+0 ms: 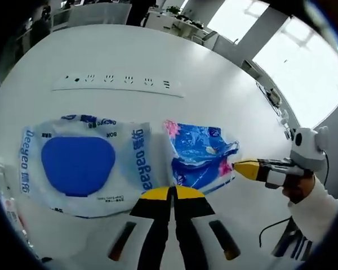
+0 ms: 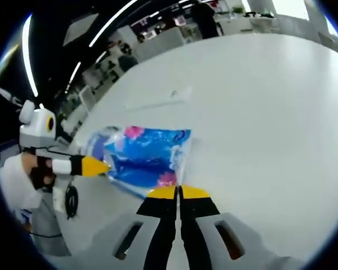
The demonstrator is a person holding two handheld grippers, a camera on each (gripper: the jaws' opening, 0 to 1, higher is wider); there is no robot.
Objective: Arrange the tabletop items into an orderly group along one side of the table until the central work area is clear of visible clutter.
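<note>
A blue floral soft pack (image 1: 200, 154) lies crumpled on the white table (image 1: 214, 84), beside a bigger white and blue Deegeo pack (image 1: 79, 163). My left gripper (image 1: 172, 190) is shut, its yellow tips pinching the floral pack's near corner where the two packs meet. My right gripper (image 1: 238, 167) comes in from the right, shut on the pack's pink corner. In the right gripper view the floral pack (image 2: 146, 154) sits just beyond my right gripper (image 2: 179, 191), and the left gripper (image 2: 104, 166) grips its left edge. Part of the Deegeo pack (image 2: 96, 139) shows behind.
A long white power strip (image 1: 118, 84) lies on the table beyond the packs, also visible as the power strip (image 2: 158, 100). A person's sleeve and hand (image 1: 310, 197) hold the right gripper. Desks and chairs stand past the far table edge. A black cable (image 2: 72, 199) hangs at the left.
</note>
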